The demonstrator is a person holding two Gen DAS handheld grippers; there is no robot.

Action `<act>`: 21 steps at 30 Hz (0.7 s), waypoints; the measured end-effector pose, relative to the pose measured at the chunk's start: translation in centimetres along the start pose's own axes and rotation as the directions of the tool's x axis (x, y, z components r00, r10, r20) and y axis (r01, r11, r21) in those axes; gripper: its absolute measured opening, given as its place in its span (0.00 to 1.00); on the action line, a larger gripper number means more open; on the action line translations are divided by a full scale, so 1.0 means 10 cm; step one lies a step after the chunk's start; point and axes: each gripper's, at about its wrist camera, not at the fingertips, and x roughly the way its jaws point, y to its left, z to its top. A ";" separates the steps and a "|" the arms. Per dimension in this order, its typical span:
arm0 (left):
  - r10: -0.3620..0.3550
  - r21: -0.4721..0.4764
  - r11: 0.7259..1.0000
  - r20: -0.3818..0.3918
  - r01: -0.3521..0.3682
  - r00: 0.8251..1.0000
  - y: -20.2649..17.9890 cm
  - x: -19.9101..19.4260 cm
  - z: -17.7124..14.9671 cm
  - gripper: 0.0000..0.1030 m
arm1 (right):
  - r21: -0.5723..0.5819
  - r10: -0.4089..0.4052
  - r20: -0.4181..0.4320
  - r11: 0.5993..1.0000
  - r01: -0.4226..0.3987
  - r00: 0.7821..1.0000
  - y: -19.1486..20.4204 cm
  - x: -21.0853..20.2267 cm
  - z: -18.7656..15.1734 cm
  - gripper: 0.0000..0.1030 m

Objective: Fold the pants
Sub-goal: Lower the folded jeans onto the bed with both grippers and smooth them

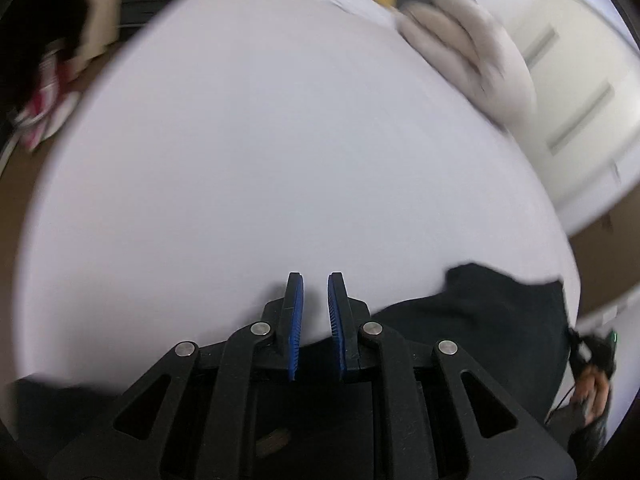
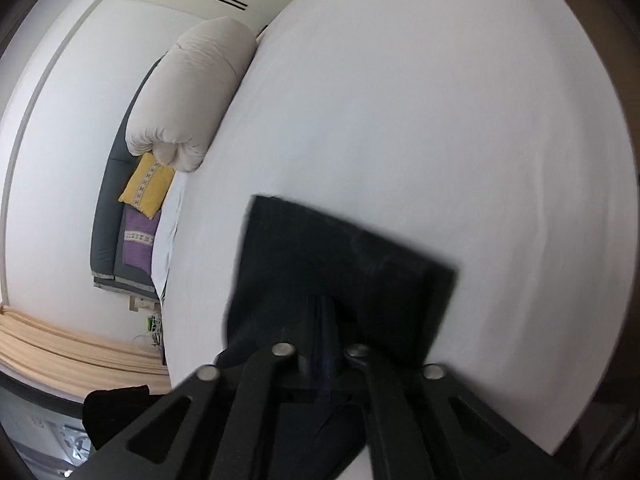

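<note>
The black pants [image 2: 340,264] lie on the white bed [image 2: 440,100], with a squared end spread out ahead of my right gripper [image 2: 322,312]. That gripper is shut on the pants cloth, which covers its fingertips. In the left wrist view the pants [image 1: 480,320] lie low at the right near the bed's edge. My left gripper [image 1: 316,280] hovers over bare sheet [image 1: 280,140] beside the pants, its blue-padded fingers [image 1: 297,304] a small gap apart with nothing between them. The left view is motion-blurred.
A rolled beige duvet [image 2: 192,92] lies along the bed's far edge, and it also shows in the left wrist view [image 1: 464,44]. Yellow [image 2: 146,188] and purple [image 2: 138,240] cushions lean on a grey headboard. White cupboard doors [image 1: 580,92] stand beyond the bed.
</note>
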 end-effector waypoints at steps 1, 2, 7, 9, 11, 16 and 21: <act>-0.025 -0.017 1.000 0.020 0.026 0.999 0.04 -0.16 -0.07 0.14 | -0.027 0.048 -0.022 0.998 -0.048 0.999 0.16 0.04 -0.11 0.06; -0.057 -0.022 0.998 0.027 0.058 0.998 0.02 -0.27 -0.15 0.14 | -0.059 0.095 -0.063 0.993 -0.098 0.994 0.37 0.11 -0.28 0.06; -0.255 0.012 0.967 -0.032 0.255 0.966 -0.56 -0.38 -0.80 0.14 | -0.134 0.239 -0.456 0.934 -0.331 0.857 1.21 0.76 -1.77 0.06; -0.243 0.047 0.967 -0.096 0.248 0.965 -0.75 -0.19 -1.00 0.14 | -0.132 0.210 -0.582 0.929 -0.346 0.786 1.40 1.09 -2.30 0.06; -0.199 0.087 0.974 -0.125 0.210 0.972 -0.75 -0.07 -1.14 0.14 | -0.184 0.131 -0.644 0.930 -0.319 0.753 1.42 1.31 -2.67 0.06; -0.236 -0.017 0.972 -0.076 0.236 0.969 -0.34 -0.18 -1.12 0.14 | -0.144 0.143 -0.518 0.957 -0.251 0.843 1.01 1.29 -2.13 0.00; -0.219 -0.012 0.976 -0.053 0.218 0.974 -0.13 -0.35 -1.23 0.14 | -0.060 0.137 -0.272 0.986 -0.158 0.953 0.45 0.90 -0.97 0.00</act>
